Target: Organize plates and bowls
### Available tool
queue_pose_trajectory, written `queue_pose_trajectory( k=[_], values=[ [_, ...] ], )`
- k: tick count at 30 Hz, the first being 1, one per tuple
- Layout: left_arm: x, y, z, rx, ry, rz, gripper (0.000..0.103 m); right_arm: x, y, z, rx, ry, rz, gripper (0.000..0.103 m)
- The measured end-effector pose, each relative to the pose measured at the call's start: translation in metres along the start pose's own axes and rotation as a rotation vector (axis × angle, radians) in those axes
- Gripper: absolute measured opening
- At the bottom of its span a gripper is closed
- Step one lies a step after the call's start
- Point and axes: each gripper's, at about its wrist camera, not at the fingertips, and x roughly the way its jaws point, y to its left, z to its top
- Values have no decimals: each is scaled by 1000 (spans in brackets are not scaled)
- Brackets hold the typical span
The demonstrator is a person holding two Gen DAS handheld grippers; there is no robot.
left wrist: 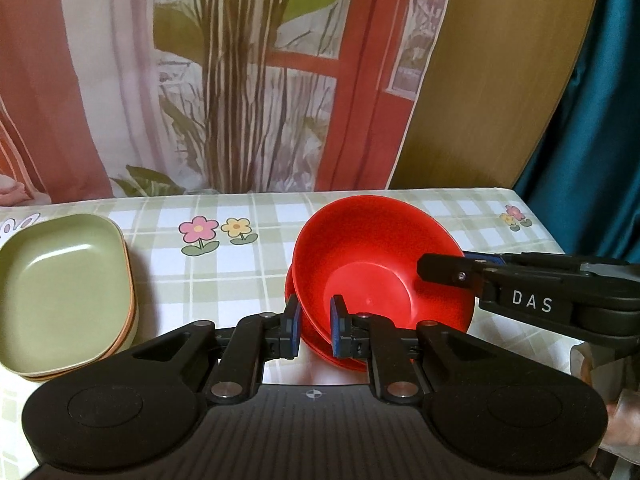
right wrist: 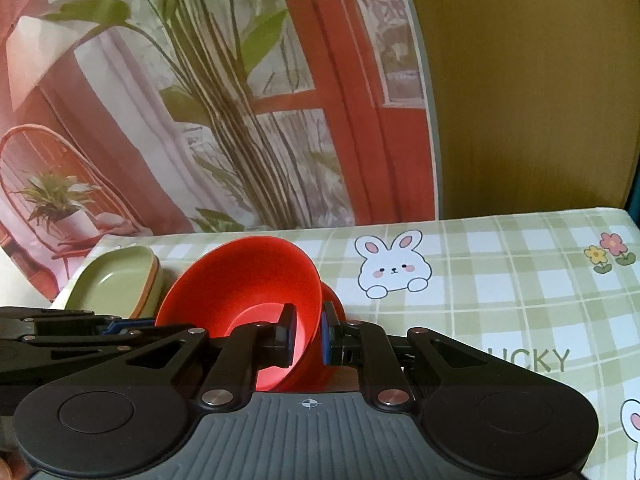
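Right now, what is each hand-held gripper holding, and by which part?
Both hold the top red bowl by its rim: the left hand-held gripper on the near edge, the right hand-held gripper on the right side.

Tablecloth: green-and-white check, printed with rabbit, flowers, lettering "UCKY". Behind table, backdrop printed with plant, red window frame, white curtain. Right of it, wooden panel. Far right, teal curtain.
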Motion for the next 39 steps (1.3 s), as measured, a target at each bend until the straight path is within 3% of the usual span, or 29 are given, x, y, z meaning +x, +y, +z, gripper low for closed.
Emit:
queue_pose_trajectory(
  k=[21,26,30,34,39],
  values=[
    [14,3,2,-3,17,-3,20,8,-11,-7,24,16,-15,21],
    [16,11,0,-45,19,15,22,10,-14,-10,46,20,-18,22],
    [23,21,-1,-106,22,11,39,11,-18,-14,79,6,-20,22],
    [31,26,-4,-170,16,-31,39,16,-23,-19,122,11,-13,22],
    [41,22,-9,-173,22,-28,38,21,-24,-24,156,17,-2,22]
  ],
)
